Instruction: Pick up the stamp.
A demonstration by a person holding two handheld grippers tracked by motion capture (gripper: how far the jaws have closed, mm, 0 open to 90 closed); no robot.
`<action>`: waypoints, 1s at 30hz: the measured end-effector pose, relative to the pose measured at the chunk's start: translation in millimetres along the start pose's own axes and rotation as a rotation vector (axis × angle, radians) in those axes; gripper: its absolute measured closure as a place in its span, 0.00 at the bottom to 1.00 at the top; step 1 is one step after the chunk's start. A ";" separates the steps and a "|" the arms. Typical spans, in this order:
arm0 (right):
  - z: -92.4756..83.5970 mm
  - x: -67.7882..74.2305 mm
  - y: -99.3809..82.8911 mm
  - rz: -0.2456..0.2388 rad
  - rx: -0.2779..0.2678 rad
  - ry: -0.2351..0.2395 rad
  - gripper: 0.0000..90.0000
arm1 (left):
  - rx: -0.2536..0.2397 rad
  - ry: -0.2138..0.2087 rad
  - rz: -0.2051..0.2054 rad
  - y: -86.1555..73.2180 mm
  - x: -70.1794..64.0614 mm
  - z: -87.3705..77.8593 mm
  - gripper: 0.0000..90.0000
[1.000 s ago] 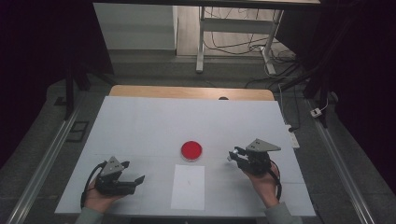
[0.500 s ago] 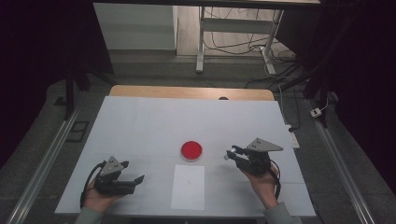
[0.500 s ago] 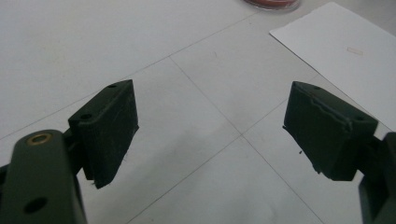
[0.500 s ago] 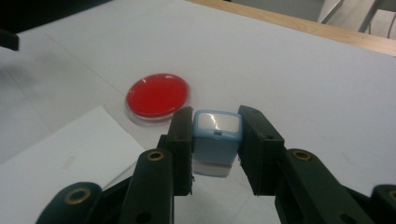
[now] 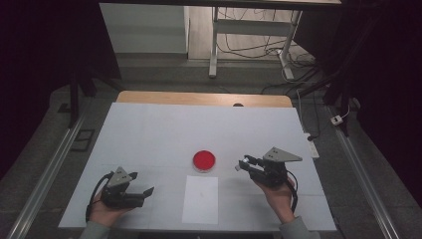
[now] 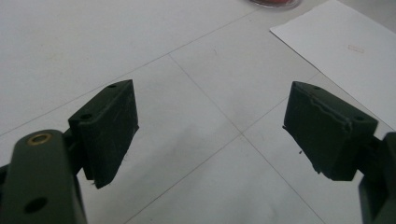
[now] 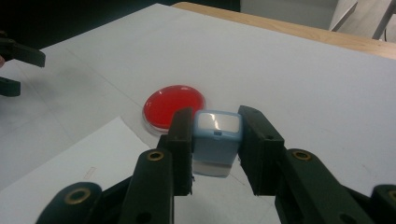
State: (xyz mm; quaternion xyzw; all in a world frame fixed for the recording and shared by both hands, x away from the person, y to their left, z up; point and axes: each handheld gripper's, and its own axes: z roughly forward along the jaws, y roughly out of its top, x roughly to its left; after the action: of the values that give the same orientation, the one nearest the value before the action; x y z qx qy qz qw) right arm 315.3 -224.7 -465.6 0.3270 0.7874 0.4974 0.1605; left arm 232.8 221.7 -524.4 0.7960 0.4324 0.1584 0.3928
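A flat round red dish (image 5: 204,160) sits mid-table, with a white paper sheet (image 5: 200,199) just in front of it. My right gripper (image 5: 242,164) hovers to the right of the dish, pointing left at it. In the right gripper view, the right gripper (image 7: 215,119) is shut on a small pale-blue block with a white top (image 7: 215,140), held a little short of the red dish (image 7: 173,106). My left gripper (image 5: 148,191) rests low at the front left, pointing right. Its jaws (image 6: 210,116) stand wide open with bare table between them.
The white table top (image 5: 164,129) has a wooden strip along its far edge (image 5: 199,98). In the left gripper view, the paper (image 6: 345,56) lies to the upper right. The left gripper (image 7: 18,56) shows far off in the right gripper view.
The right gripper has edged slightly left toward the red dish, still holding the block. The left gripper has stayed where it was.
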 end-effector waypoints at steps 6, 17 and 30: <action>1.1 4.2 1.5 -0.002 -0.007 0.013 0.73 | 0.001 -0.002 0.002 0.1 -0.5 0.7 0.20; 7.7 15.5 3.0 -0.015 -0.014 0.041 0.73 | 0.002 -0.003 0.002 0.1 -1.0 1.0 0.20; 13.8 28.8 5.6 -0.034 -0.015 0.075 0.73 | 0.003 -0.005 0.007 0.2 -2.1 1.8 0.20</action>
State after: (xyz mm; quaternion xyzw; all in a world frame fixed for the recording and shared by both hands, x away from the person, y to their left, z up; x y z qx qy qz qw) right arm 304.1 -194.3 -464.9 0.2932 0.7945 0.5125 0.1419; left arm 232.8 219.0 -525.2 0.7985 0.4290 0.1571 0.3921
